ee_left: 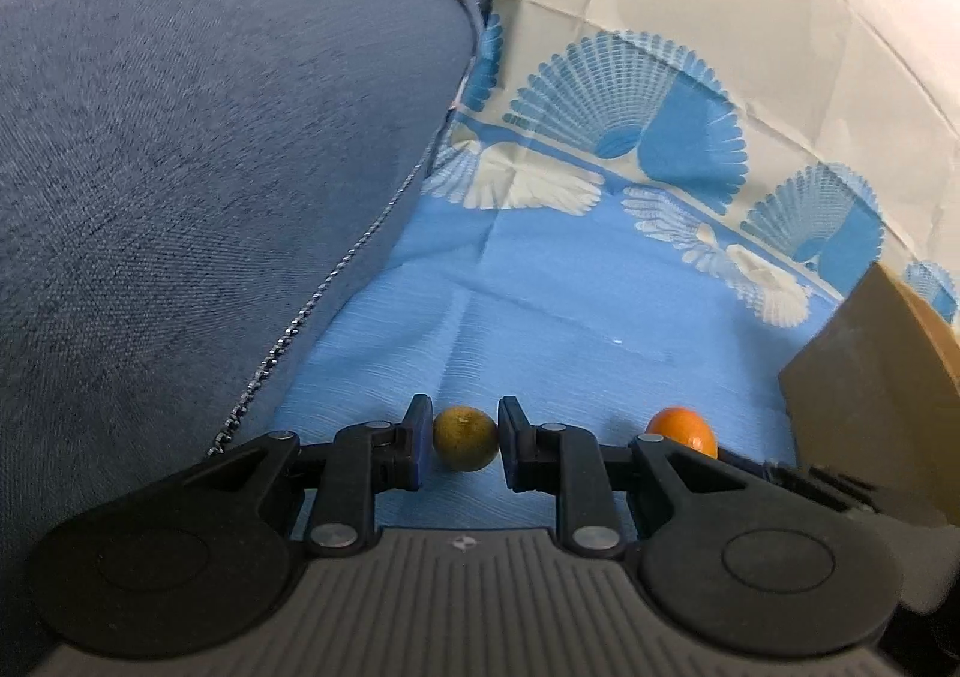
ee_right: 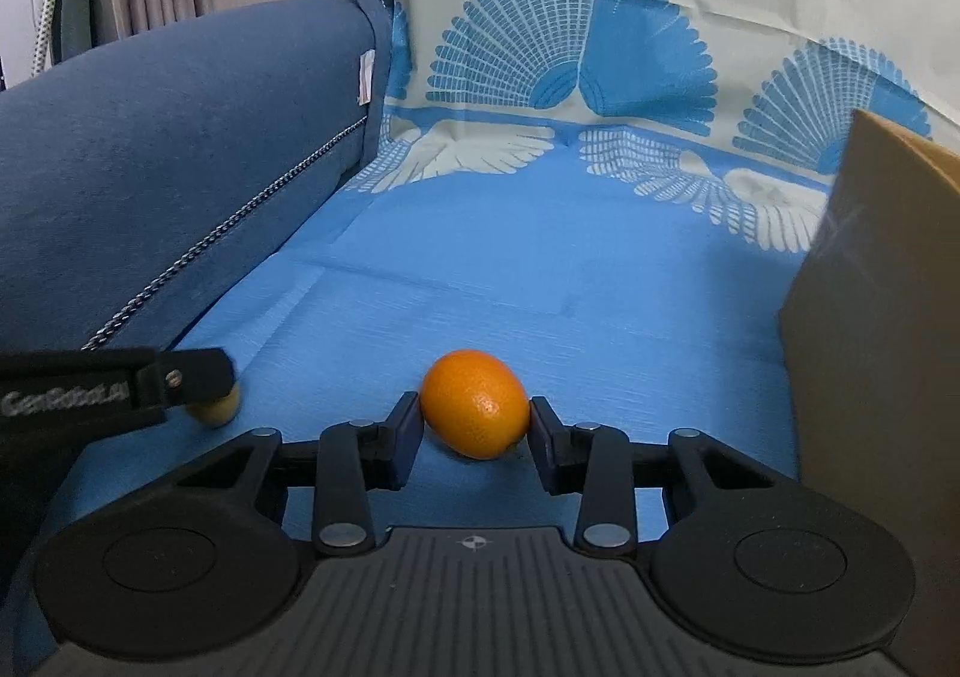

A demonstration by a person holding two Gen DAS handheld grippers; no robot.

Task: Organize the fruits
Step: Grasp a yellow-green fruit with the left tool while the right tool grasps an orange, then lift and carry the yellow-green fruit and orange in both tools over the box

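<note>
your left gripper (ee_left: 465, 440) brackets the green-yellow fruit (ee_left: 465, 438) — it sits on the blue cloth (ee_left: 540, 317) right between the fingertips, both pads touching or nearly so; can't tell if it's actually clamped. roundish, no clear long axis, stem dimple facing up toward the camera. your right gripper (ee_right: 474, 425) has the orange fruit (ee_right: 475, 404) between its tips — left pad touching, right pad at its edge, grip not confirmed. it's oval, long axis running roughly across the fingers, tilted down to the right. cardboard box (ee_right: 876, 317) to the right, blue sofa cushion (ee_right: 150, 149) to the left.
</note>
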